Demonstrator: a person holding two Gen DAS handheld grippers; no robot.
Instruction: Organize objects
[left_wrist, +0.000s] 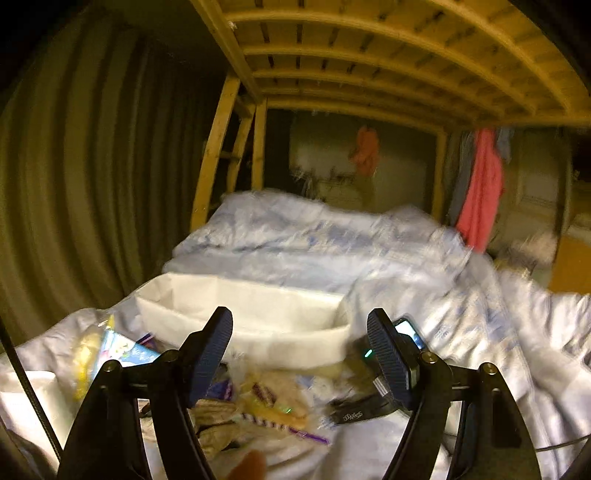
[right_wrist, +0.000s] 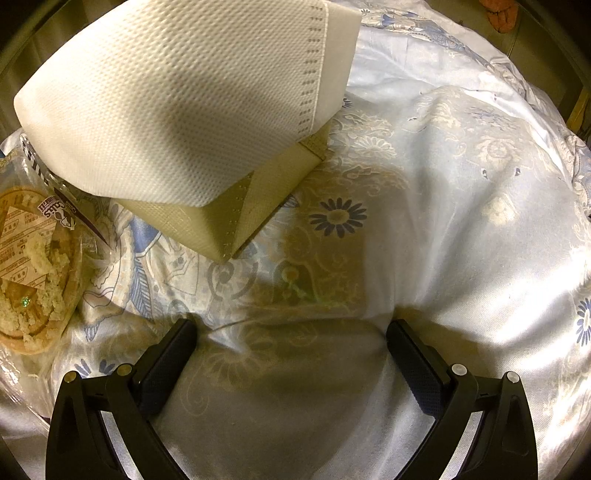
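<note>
Both my grippers are spread wide and empty: my left gripper (left_wrist: 299, 350) hangs over the snack packets (left_wrist: 266, 402) just in front of the white fabric bin (left_wrist: 258, 314), ready to pick 1. My right gripper (right_wrist: 291, 354) hovers beside the bin, over bare quilt (right_wrist: 443, 221). I see nothing inside the bin.

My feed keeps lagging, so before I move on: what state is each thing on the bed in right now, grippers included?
Left gripper: open, holding nothing, aimed at the bin.
Right gripper: open, empty, over bare quilt.
White fabric storage bin: upright, open-topped, inside not visible.
Clear-wrapped tray of crumbly biscuits: lying flat beside the bin, not yet inside.
Loose pile of snack packets: lying outside the bin, blurred.
Blue-and-white floral quilt: rumpled.
</note>
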